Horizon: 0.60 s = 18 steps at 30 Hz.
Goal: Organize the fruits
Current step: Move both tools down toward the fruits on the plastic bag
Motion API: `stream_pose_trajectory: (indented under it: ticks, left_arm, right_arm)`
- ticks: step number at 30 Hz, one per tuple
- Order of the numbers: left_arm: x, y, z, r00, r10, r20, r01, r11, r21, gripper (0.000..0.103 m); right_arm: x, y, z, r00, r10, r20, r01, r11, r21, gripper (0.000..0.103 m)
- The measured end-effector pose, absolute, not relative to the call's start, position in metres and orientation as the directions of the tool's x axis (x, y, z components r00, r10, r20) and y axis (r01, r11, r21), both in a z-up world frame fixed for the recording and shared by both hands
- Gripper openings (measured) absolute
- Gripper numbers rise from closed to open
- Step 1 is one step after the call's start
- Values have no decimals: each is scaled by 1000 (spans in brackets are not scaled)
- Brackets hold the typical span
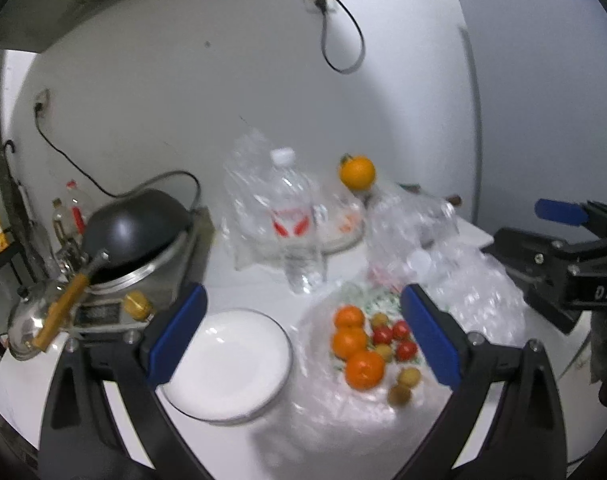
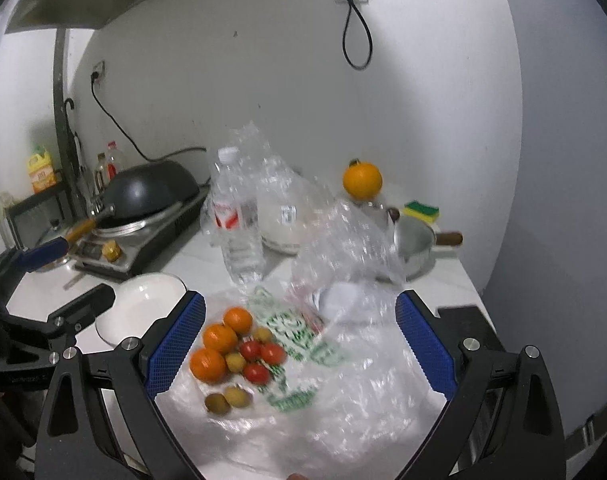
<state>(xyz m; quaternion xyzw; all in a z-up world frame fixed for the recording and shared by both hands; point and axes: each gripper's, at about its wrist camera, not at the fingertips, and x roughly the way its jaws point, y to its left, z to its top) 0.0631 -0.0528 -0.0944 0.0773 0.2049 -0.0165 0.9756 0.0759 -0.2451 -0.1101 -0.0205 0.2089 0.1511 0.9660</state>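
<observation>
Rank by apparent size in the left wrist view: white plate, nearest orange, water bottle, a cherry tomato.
1. white plate
2. water bottle
3. nearest orange
4. cherry tomato
The bottle stands farther back, so its true size is understated.

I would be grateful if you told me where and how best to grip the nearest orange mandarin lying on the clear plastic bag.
Probably take the nearest orange mandarin across its round middle, coming from above. Another mandarin touches its far side and small brownish fruits lie to its right, so set the open left tongs left-right over it.
</observation>
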Motion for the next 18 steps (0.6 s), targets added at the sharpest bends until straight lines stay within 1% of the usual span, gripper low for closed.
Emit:
stream_pose_trajectory:
  ticks: [4, 7, 13, 16, 17, 18]
  left_arm:
    - [66, -64, -109, 898, -5, -439, 82, 984, 157, 98]
    - [73, -70, -122, 875, -5, -483, 94, 983, 159, 98]
    - [84, -85, -139, 845, -14, -534, 139, 971, 194, 98]
    - [89, -92, -149, 826, -26, -564, 165, 966, 197, 95]
    - [91, -93, -152, 819, -27, -572, 170, 965, 198, 91]
    - [93, -95, -155, 810, -28, -586, 179, 963, 201, 88]
  right_arm:
    - [80, -255, -127, 852, 289, -436, -300, 953, 46, 98]
    - [84, -257, -138, 837, 299, -459, -309, 949, 55, 97]
    - [93, -261, -156, 805, 332, -491, -338, 938, 80, 97]
    - [97, -260, -163, 792, 343, -505, -350, 933, 85, 89]
    - [97, -258, -166, 793, 334, -510, -348, 935, 71, 85]
    - [98, -255, -170, 789, 332, -517, -355, 933, 58, 78]
